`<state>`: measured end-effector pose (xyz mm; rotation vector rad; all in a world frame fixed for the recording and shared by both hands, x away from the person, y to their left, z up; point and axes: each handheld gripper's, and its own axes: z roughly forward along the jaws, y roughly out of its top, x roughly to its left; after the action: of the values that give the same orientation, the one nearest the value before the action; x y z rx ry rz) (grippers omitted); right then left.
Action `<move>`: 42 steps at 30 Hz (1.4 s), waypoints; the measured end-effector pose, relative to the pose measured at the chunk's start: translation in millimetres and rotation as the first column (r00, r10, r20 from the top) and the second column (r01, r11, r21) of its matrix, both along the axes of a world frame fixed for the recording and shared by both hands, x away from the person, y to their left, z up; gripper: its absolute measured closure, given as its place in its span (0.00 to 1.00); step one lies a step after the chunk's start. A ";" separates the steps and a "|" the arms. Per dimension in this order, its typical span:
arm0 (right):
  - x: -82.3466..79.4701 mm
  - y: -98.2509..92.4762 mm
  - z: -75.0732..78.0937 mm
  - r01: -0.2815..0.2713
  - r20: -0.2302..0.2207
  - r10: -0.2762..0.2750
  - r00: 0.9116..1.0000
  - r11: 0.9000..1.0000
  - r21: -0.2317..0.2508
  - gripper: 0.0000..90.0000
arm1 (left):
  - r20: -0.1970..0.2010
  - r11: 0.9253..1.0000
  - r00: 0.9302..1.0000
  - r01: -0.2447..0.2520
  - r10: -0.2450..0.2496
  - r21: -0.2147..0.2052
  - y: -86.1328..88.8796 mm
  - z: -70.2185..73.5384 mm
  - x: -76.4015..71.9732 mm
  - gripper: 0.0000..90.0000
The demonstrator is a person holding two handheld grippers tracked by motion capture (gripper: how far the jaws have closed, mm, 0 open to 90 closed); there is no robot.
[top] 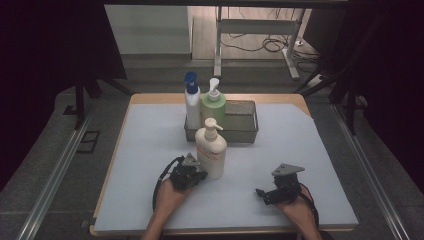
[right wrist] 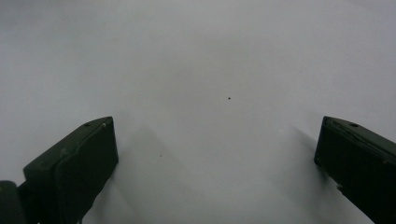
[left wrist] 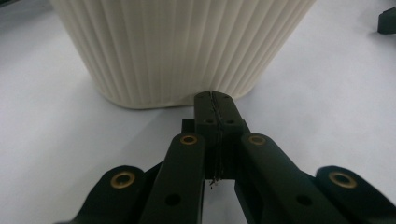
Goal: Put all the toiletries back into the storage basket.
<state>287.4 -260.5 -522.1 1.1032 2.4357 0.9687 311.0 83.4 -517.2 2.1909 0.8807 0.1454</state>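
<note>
A cream pump bottle [top: 211, 148] with ribbed sides stands upright on the white table sheet [top: 300, 150], in front of a metal mesh basket [top: 242, 127]. My left gripper [top: 200, 176] rests low on the sheet just left of the bottle's base. In the left gripper view its jaws are pressed together with nothing between them, their tips [left wrist: 213, 99] right at the foot of the ribbed bottle [left wrist: 182, 46]. My right gripper [top: 261, 192] lies on the sheet to the right, apart from the bottle. In the right gripper view its jaws stand wide over bare sheet [right wrist: 210, 70].
A white bottle with a blue cap [top: 192, 102] and a green pump bottle [top: 213, 107] stand in the left end of the basket; its right part holds nothing I can see. Dark frames and rails flank the table [top: 210, 98].
</note>
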 end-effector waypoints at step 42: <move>-2.5 2.5 15.5 -0.018 -0.001 0.018 1.000 0.996 0.084 0.00 | 0.046 0.984 0.988 -0.153 0.149 0.089 48.1 -1.6 -54.7 0.14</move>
<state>284.9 -257.9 -506.5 1.1113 2.4299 1.0856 256.4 131.6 -518.7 2.1969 1.0362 0.3071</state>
